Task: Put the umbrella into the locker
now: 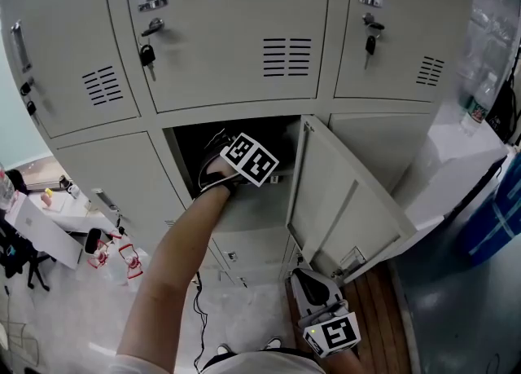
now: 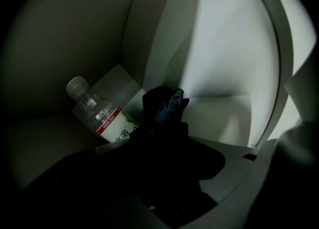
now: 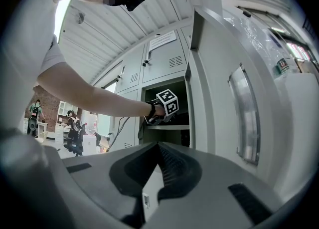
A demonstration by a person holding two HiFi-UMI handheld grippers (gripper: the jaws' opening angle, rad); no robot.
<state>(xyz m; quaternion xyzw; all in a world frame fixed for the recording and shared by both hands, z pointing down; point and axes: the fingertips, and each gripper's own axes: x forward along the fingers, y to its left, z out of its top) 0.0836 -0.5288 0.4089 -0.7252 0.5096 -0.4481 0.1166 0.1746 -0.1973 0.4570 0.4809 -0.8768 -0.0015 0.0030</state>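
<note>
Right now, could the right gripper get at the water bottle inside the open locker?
Probably not yet. The right gripper hangs low outside, jaws together, by the open door. The water bottle leans in a back corner of the locker, and the left arm and dark umbrella fill the way in.

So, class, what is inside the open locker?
A clear water bottle leans at the back; the dark folded umbrella sits in front, covering the bottle's base. The locker floor beneath the umbrella is hidden.
</note>
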